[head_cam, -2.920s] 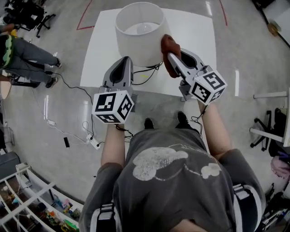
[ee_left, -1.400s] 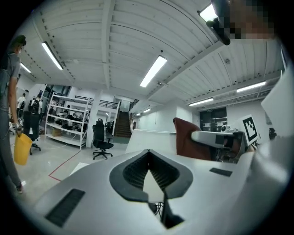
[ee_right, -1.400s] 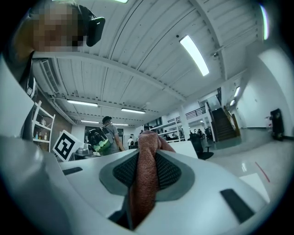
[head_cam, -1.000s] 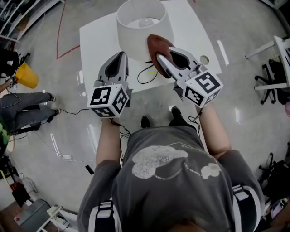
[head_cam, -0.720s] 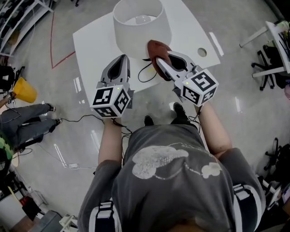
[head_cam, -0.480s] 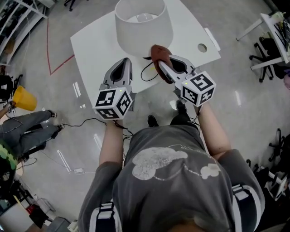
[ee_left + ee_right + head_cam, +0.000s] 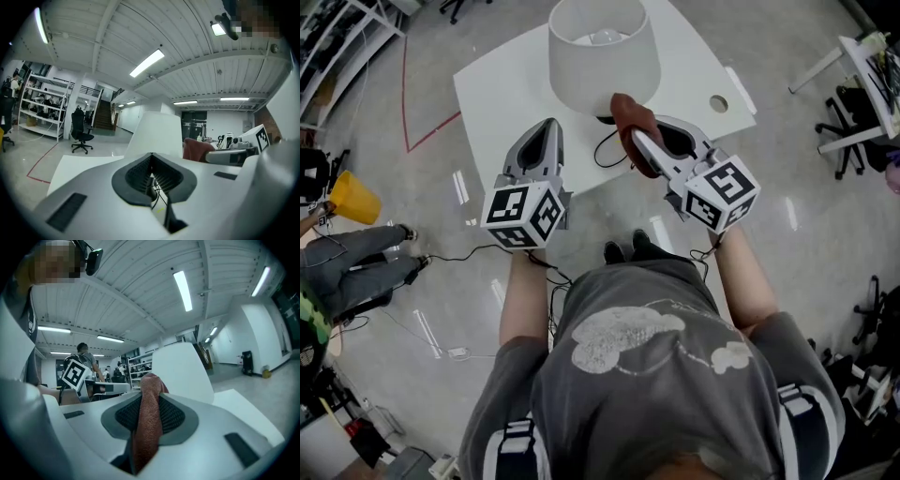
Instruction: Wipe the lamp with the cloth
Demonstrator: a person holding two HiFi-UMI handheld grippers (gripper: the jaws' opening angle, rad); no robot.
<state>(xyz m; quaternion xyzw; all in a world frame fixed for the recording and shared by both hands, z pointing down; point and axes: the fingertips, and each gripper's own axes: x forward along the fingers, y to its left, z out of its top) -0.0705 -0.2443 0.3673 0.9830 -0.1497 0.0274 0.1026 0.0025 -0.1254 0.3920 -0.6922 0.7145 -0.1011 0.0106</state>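
The person wears a dark grey short-sleeved T-shirt (image 7: 647,384) with a pale cartoon print (image 7: 628,333) across the chest, and black shoes (image 7: 623,250). Black shoulder straps (image 7: 517,448) with white bands run over both shoulders.

The left claw (image 7: 546,123) and the right claw (image 7: 635,133) have smooth light grey shells that taper to a point. Each shell surrounds a teardrop-shaped opening lined with black ribbed pads (image 7: 138,176). A dark rectangular recess (image 7: 65,212) is set into the left shell.

Behind each claw sits a white cube with black square markers, 1 per face: the left cube (image 7: 522,214) and the right cube (image 7: 722,195). A thin dark cable (image 7: 546,269) trails below the left cube.
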